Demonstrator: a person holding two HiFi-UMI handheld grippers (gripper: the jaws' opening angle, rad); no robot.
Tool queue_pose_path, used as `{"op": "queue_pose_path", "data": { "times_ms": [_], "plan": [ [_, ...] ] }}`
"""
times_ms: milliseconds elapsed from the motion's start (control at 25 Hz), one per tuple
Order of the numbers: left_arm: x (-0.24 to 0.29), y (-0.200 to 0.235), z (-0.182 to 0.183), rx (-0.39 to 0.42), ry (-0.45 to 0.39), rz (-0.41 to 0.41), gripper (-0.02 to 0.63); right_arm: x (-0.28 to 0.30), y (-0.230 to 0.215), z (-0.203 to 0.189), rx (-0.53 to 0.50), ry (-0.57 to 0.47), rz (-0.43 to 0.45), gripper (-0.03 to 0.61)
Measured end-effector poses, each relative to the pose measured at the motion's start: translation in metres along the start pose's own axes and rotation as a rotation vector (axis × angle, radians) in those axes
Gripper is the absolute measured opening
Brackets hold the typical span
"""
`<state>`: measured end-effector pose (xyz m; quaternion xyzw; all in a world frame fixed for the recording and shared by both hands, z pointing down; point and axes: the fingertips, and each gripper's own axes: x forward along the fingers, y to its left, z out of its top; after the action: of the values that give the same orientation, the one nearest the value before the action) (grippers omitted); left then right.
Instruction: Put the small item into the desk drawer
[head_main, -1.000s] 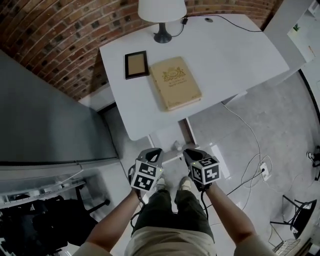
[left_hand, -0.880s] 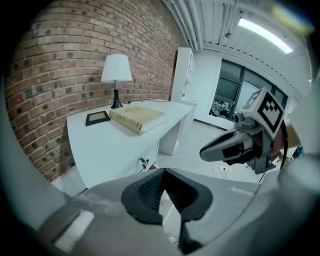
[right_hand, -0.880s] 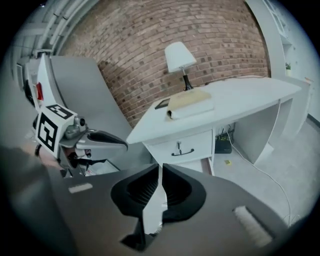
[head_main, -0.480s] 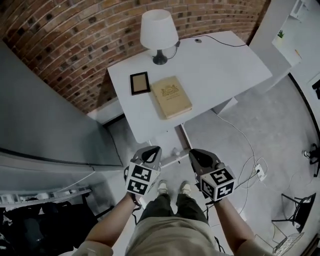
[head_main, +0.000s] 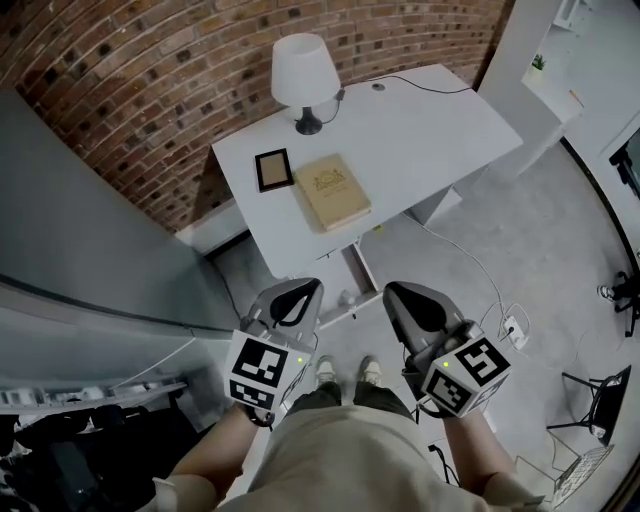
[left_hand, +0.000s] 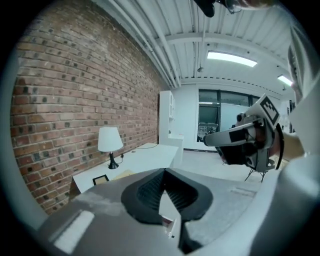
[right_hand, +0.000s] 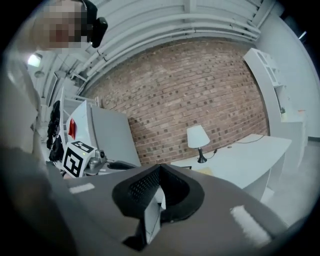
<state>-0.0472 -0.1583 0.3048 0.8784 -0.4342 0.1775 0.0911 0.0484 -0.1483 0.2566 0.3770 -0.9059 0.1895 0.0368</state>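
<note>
A white desk (head_main: 420, 130) stands against a brick wall, and its drawer (head_main: 352, 272) hangs open under the front edge. On the desk are a lamp (head_main: 303, 75), a small dark picture frame (head_main: 272, 169) and a tan book (head_main: 332, 191). I cannot make out a small item for certain. My left gripper (head_main: 305, 288) and right gripper (head_main: 396, 292) hover side by side above the floor, short of the drawer. Both are shut and hold nothing. In the left gripper view the jaws (left_hand: 164, 172) meet at the tips, as they do in the right gripper view (right_hand: 159, 171).
A tall grey cabinet (head_main: 90, 230) fills the left side. The person's shoes (head_main: 345, 370) stand on the grey floor just short of the drawer. Cables and a power strip (head_main: 512, 326) lie on the floor to the right. A white shelf unit (head_main: 545, 90) stands beyond the desk.
The head view has drawn back, so the desk looks smaller and farther off. Both grippers now sit lower and larger in the picture, nearer the body.
</note>
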Motion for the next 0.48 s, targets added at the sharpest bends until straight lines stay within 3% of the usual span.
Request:
{"op": "queue_pose_path", "data": {
  "times_ms": [240, 480],
  "plan": [
    [-0.033, -0.006, 0.047, 0.068, -0.091, 0.013, 0.003, -0.022, 0.024, 0.048, -0.100, -0.082, 0.004, 0.003],
    [-0.043, -0.009, 0.068, 0.004, -0.137, 0.033, 0.003, -0.022, 0.032, 0.064, -0.166, -0.086, 0.013, 0.003]
  ]
}}
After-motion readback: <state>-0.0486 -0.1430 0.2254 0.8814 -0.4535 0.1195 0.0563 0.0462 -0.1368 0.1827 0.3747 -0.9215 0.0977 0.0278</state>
